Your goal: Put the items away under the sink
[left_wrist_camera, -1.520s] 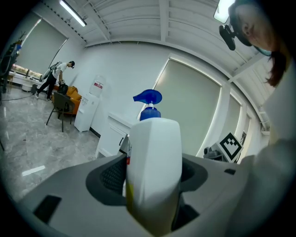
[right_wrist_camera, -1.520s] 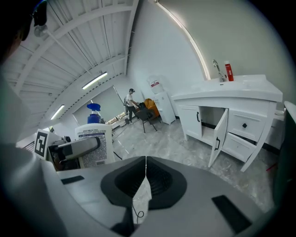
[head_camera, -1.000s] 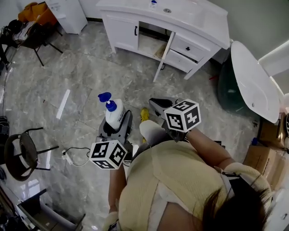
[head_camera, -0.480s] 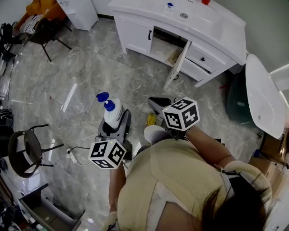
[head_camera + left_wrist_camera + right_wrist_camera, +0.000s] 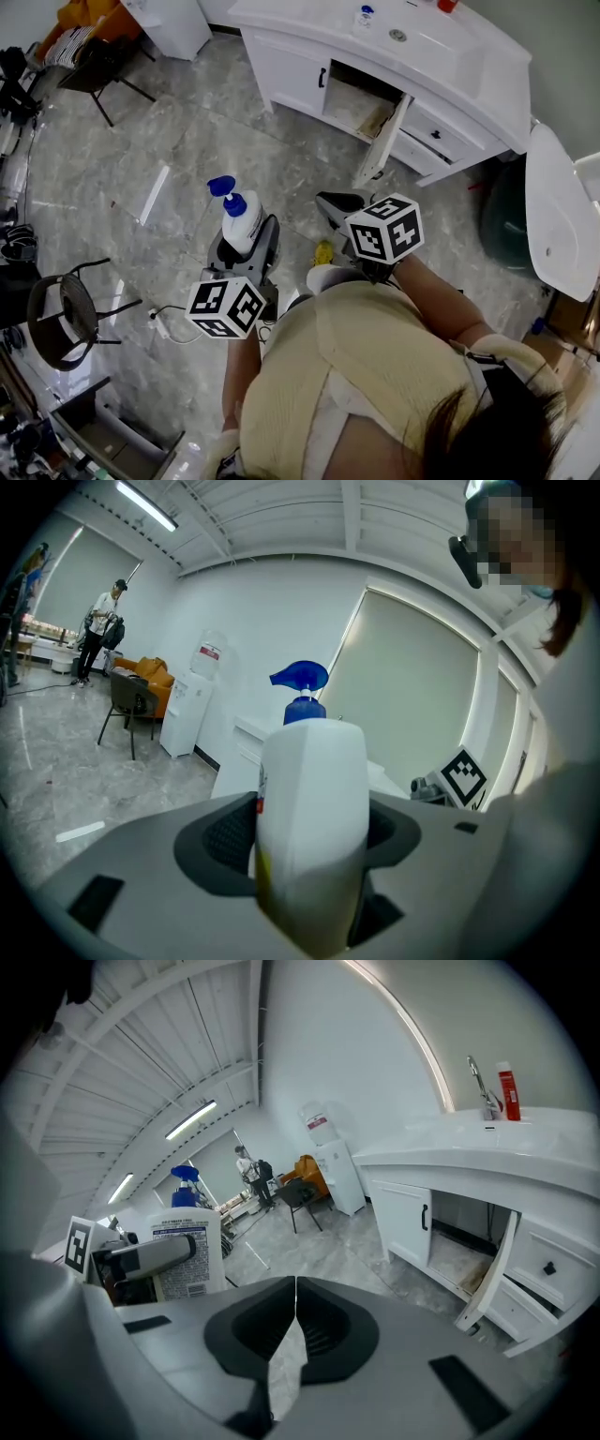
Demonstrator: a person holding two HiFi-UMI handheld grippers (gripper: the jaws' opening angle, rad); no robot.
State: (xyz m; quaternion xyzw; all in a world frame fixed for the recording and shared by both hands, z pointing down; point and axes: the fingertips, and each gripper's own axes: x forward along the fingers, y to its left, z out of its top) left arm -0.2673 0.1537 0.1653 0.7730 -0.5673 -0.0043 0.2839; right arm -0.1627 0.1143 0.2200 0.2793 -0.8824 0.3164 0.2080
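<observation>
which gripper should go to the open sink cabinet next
Left. The left gripper is shut on the pump bottle; the right gripper is shut, empty. The cabinet door stands open.

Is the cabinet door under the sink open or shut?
Open. The door swings out from the vanity, baring the compartment behind it.

The person stands nearer to the sink cabinet (image 5: 291, 66) than one second ago. In the head view it slides to the right and a little lower, and the gap between its open door (image 5: 382, 141) and the right gripper (image 5: 339, 200) is smaller. More of the worktop (image 5: 469, 47) comes into view, and a red item (image 5: 447, 5) now shows at the top edge. The left gripper (image 5: 246, 258), with its pump bottle (image 5: 241, 225), sits slightly higher in the view.
</observation>
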